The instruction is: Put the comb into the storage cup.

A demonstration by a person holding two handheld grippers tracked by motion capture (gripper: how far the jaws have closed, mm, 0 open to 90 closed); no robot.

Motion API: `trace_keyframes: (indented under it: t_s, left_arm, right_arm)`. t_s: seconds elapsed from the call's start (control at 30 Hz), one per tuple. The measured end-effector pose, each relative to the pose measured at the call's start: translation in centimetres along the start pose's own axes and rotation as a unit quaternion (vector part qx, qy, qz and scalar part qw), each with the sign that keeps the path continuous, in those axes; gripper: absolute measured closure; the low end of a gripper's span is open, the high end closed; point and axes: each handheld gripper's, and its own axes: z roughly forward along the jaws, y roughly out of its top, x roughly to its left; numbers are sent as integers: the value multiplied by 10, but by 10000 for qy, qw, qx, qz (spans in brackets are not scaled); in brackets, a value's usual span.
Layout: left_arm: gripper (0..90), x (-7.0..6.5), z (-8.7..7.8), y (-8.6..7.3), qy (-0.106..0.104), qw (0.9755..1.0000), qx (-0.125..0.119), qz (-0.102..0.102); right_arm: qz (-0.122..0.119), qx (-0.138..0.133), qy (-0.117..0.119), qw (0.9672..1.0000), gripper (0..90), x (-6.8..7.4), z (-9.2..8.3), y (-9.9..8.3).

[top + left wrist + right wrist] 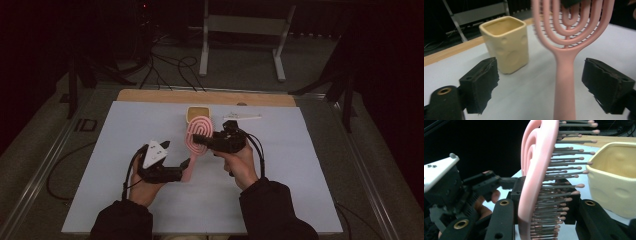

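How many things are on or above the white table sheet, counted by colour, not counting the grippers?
Pink: 1, the hairbrush
Pale yellow: 1, the square cup
White: 1, a small flat thing behind the right hand, too small to name
Total: 3

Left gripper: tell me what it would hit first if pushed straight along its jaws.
The left gripper stands open around the pink hairbrush handle, so the brush's looped head probably comes first. The yellow cup sits left of that line; depth is hard to judge.
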Motion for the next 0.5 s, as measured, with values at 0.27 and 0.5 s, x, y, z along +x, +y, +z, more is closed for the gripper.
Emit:
trace_keyframes:
  t_s: [0.27,0.5]
  left_arm:
    - [0,24,-34,-29,209,9993,-210,-213]
    - [0,27,-69,-68,564,9974,-343,-273]
  right_arm:
    - [30,-52,-53,10000,634,-1,-1,1]
    - [60,-149,-45,9999,634,-3,-4,4]
